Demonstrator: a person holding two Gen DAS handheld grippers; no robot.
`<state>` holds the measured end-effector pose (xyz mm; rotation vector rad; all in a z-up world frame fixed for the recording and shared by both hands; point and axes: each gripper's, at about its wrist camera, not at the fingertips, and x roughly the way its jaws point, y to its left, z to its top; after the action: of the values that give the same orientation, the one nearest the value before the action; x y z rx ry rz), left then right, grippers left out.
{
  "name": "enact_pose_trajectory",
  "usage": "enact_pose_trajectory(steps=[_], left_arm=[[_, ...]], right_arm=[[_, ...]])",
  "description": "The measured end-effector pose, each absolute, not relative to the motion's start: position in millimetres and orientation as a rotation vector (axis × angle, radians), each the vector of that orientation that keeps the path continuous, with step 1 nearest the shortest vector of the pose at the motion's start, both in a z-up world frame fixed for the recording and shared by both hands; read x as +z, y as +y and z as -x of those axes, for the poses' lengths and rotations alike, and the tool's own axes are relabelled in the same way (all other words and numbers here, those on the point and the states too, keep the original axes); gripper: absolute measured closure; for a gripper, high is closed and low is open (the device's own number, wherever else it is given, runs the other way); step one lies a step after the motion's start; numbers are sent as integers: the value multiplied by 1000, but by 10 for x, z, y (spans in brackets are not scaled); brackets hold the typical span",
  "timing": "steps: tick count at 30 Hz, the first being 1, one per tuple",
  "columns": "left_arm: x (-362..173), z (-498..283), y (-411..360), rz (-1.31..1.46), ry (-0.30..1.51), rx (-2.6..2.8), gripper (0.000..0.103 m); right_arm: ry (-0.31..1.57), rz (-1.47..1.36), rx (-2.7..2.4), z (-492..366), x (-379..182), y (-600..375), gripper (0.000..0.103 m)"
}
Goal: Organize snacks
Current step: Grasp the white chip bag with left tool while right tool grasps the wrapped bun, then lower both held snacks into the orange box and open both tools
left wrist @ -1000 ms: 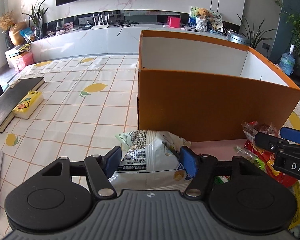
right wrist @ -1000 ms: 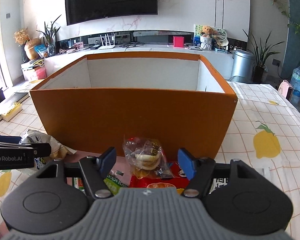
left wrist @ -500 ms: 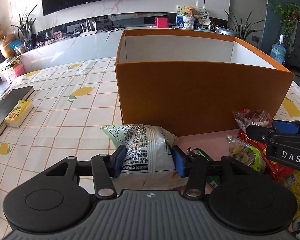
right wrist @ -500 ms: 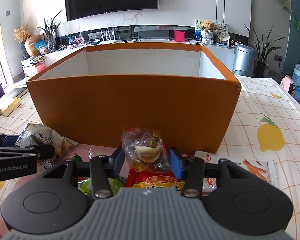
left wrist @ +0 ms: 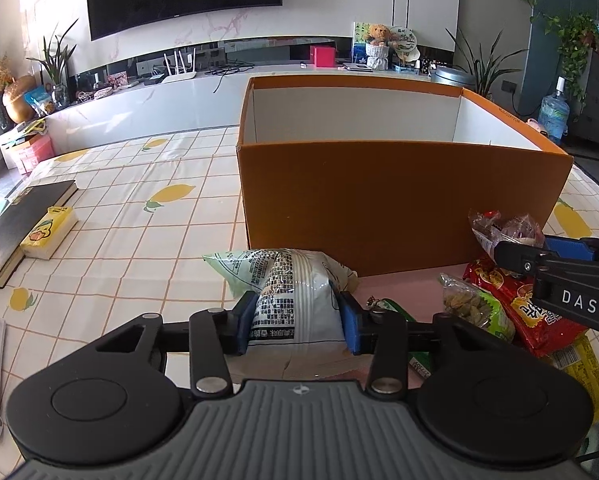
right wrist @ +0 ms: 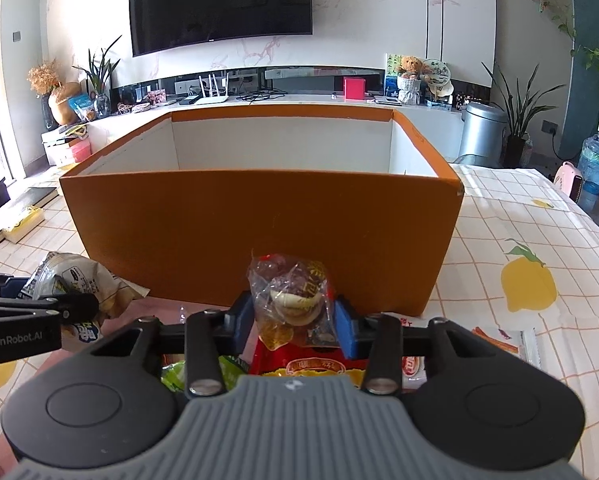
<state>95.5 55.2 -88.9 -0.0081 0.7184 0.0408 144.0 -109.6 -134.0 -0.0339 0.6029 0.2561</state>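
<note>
My left gripper [left wrist: 297,322] is shut on a white and green snack bag [left wrist: 287,284], held in front of the near wall of the orange box [left wrist: 399,196]. My right gripper [right wrist: 293,324] is shut on a clear packet of round pastries [right wrist: 293,292], just before the same box [right wrist: 259,224]. Each gripper shows in the other's view: the right one [left wrist: 539,256] at the right edge, the left one [right wrist: 51,308] at the left edge. The box is open on top with white inner walls; its floor is hidden.
More snacks lie on a pink mat: a green packet [left wrist: 475,308], a red bag [left wrist: 523,308], a yellow packet [left wrist: 583,364], a white packet [right wrist: 503,340]. A dark book [left wrist: 23,220] and a yellow tissue pack [left wrist: 49,232] lie at the table's left.
Both grippers have closed from open onto their packets. The snack bag and the pastry packet have risen slightly with the grippers, close to the box front.
</note>
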Motion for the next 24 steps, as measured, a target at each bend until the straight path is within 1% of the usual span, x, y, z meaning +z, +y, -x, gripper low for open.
enact_pose_trajectory(steps=[11,24], left_arm=[[-694,-830,510,42,692,22,55],[-305,-657,346,31,611,-10,55]], right_arm=[[534,75,267,-1096,-1159,-1165,64],[463,79,276,-667,-798,-1256,64]])
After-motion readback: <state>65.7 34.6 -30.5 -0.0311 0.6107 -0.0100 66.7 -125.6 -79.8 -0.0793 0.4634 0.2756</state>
